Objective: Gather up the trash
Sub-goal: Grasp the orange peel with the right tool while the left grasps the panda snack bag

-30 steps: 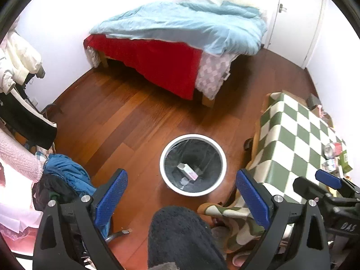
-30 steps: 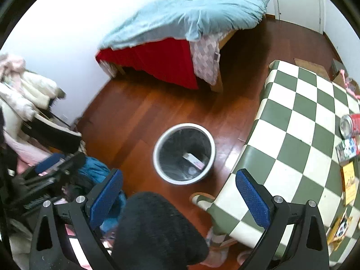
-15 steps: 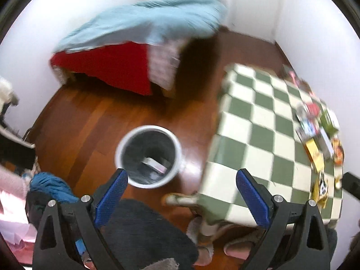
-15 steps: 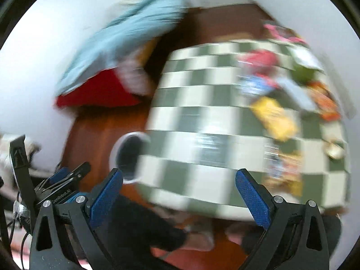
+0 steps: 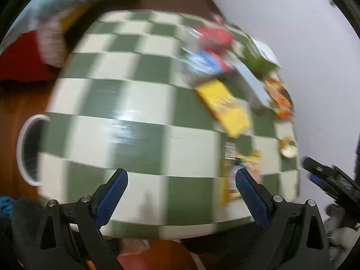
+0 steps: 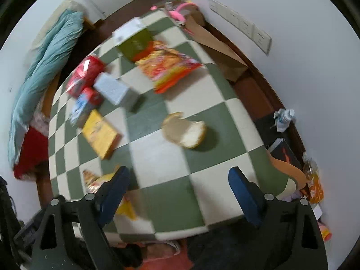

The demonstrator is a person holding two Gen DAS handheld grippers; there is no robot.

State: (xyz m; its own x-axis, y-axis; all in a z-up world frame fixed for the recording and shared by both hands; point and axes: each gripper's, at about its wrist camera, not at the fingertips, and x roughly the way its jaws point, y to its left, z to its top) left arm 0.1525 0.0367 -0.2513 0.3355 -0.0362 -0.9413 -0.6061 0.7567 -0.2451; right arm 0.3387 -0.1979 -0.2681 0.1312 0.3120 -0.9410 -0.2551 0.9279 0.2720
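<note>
Left wrist view: the left gripper (image 5: 181, 199) hangs over the near edge of the checked table (image 5: 139, 103), its blue fingers (image 5: 111, 199) spread wide with nothing between them. The trash lies along the table's right side. The yellow box (image 5: 225, 106) has its long axis running from upper left to lower right; a small wrapper (image 5: 247, 168) sits just past the right fingertip, not touching it. Past the box, the red and blue packs are too smeared to name (the whole frame is motion-blurred). The bin (image 5: 27, 150) shows at the left, more than half hidden behind the table edge. The right gripper's tip pokes in at the far right edge.

Right wrist view: the right gripper (image 6: 178, 191) is also wide open and empty, above the near table (image 6: 202, 117) edge. The yellow box (image 6: 101, 132) points away and to the left. A crumpled tan cup (image 6: 184, 131) lies on its side, mouth toward the lower right. Beyond it lie an orange snack bag (image 6: 168, 66), a pale carton (image 6: 114, 88) and red packs (image 6: 86, 74). A yellow wrapper (image 6: 99, 181) is partly hidden behind the left finger.
</note>
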